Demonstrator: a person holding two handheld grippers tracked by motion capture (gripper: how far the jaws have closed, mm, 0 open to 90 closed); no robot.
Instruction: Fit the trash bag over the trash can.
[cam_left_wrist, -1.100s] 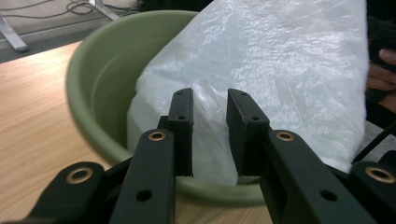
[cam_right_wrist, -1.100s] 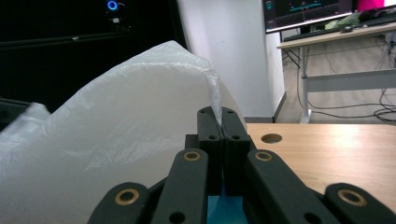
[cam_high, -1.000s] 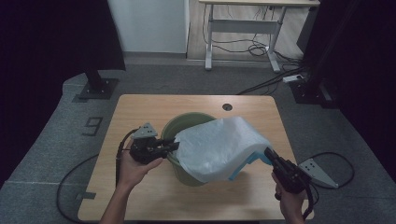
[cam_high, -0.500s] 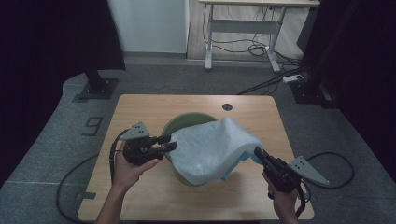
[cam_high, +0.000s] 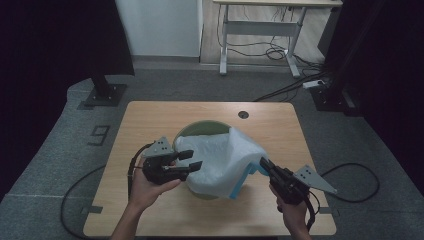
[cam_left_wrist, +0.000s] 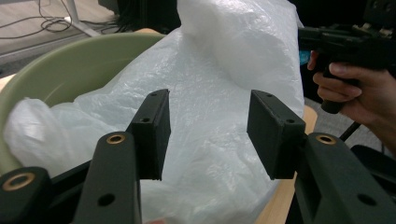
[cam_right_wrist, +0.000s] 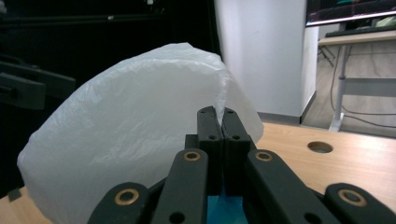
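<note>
A pale green bin (cam_high: 200, 129) stands at the middle of the wooden table, with a white plastic bag (cam_high: 225, 160) with a blue edge draped over its right side. My right gripper (cam_high: 263, 163) is shut on the bag's right edge; in the right gripper view the jaws (cam_right_wrist: 217, 112) pinch the film and the bag (cam_right_wrist: 130, 126) billows to the left. My left gripper (cam_high: 192, 160) sits at the bin's left rim. Its jaws (cam_left_wrist: 208, 100) have just been opening and stand apart, with the bag (cam_left_wrist: 224, 56) beyond them and not pressed. The bin wall (cam_left_wrist: 70, 60) curves off to the left.
The table (cam_high: 150, 120) has a round cable hole (cam_high: 243, 114) at the back. Cables trail off both front corners to the floor. A white desk frame (cam_high: 260, 30) and black stand bases (cam_high: 105, 92) lie beyond the table.
The left gripper's jaws have opened and let go of the bag. The right gripper has moved left toward the bin with the bag's edge, and the bag has bunched up closer over the bin.
</note>
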